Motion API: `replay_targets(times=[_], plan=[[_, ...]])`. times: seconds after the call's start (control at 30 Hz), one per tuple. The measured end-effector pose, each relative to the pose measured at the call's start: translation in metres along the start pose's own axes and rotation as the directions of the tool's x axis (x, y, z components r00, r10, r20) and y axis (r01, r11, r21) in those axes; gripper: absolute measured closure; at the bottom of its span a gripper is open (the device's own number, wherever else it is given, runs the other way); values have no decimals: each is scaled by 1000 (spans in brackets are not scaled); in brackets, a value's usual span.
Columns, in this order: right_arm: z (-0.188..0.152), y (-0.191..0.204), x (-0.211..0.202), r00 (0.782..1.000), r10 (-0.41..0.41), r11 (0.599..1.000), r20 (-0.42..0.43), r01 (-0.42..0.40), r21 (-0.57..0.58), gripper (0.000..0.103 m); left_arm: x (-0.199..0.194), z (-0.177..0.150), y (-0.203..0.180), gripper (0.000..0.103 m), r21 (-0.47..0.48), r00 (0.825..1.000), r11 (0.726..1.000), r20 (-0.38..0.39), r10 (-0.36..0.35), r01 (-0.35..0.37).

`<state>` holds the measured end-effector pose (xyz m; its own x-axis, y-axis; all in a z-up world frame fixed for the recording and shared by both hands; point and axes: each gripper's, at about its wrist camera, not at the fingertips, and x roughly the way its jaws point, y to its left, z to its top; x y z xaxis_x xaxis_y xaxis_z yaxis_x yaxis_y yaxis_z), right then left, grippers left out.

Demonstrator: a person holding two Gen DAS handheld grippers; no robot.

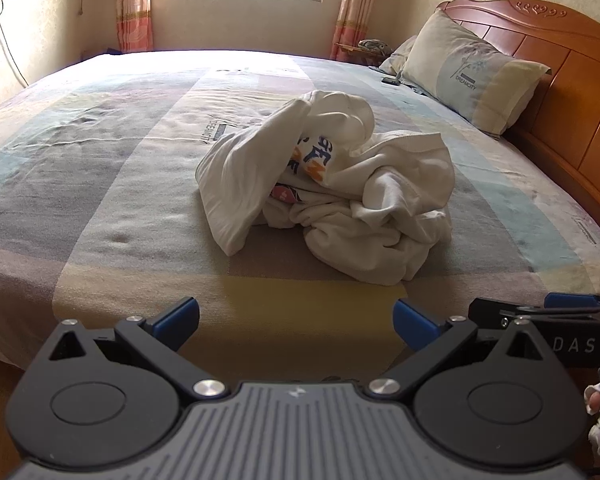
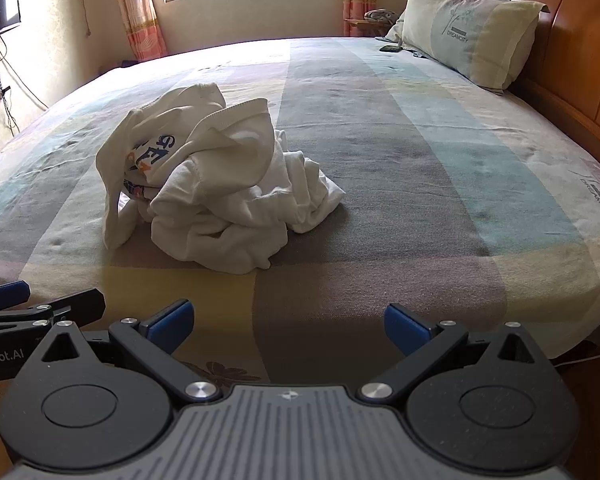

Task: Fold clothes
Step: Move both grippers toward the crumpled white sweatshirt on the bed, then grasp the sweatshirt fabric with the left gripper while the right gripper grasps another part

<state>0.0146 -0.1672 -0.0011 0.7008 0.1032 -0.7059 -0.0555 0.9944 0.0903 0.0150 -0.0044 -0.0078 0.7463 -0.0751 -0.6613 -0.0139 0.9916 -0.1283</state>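
In the left wrist view, the left gripper, black with blue pads, is hovering over the near edge of the bed, its jaws standing spread wide with nothing between them. A crumpled white cotton T-shirt with blue and orange lettering is lying in a heap on the striped pastel bedsheet, ahead of the gripper and slightly to its right, well apart from the pads. The right gripper is showing at the right edge, side on. A pale pillow with printed lettering is leaning against the wooden headboard.

In the right wrist view, the right gripper is also standing spread and empty above the sheet's near edge. The shirt is sitting ahead and to its left, not touching it. The left gripper is peeking in at the left edge.
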Motion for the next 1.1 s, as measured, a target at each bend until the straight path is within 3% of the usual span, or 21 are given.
replay_targets(times=[0.67,1.1], plan=[[34,5,59,998,31,999,-55,-32,-17,0,52,39,17,1,16,999,998,-5,53,-53],[71,10,116,982,117,992,-148,-121,-18,0,116,93,44,1,18,993,995,-57,103,-102]])
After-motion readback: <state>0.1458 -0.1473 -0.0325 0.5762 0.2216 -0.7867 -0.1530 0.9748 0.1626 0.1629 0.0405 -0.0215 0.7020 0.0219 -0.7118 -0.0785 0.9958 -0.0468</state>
